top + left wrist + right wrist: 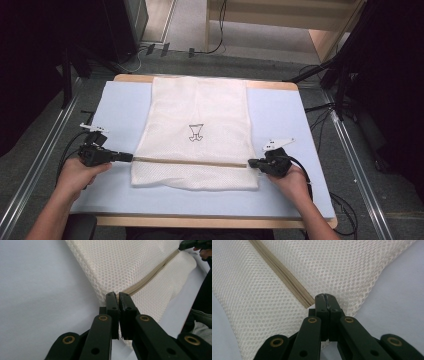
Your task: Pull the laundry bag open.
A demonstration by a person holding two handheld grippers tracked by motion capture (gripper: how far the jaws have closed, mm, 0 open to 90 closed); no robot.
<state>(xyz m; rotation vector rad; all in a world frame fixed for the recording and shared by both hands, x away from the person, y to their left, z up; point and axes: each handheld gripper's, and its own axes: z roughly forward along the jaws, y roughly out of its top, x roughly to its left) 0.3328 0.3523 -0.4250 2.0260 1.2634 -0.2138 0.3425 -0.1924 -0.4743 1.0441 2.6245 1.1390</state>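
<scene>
- While a white mesh laundry bag [196,134] lies flat on the pale blue table cover [280,120], reaching from the far edge to near the person's side, it is pinched at both ends of its beige zipper [190,162].
- At the bag's left edge, the left gripper [129,157] is seen with its jaws drawn almost together; in the left gripper view [116,295] the mesh edge beside the zipper end [147,280] appears to be caught between the tips, with only a thin slit left between them.
- At the bag's right edge, the right gripper [251,162] is seen with its jaws fully together; in the right gripper view [325,296] they are closed on the mesh hem just beside the zipper end [305,302].
- The zipper is judged to be closed along its whole length, since no gap is shown between its two tapes.
- The part done so far, it is judged, is the spreading of the bag and the gripping of both side edges along the zipper line.
- A narrow strip of bag [195,177] is left on the near side of the zipper, and a long panel bearing a small printed mark [195,132] on the far side.
- What is left is judged to be a fold or lift along the zipper line; no fold has yet been made, and the fabric rests flat on the table.
</scene>
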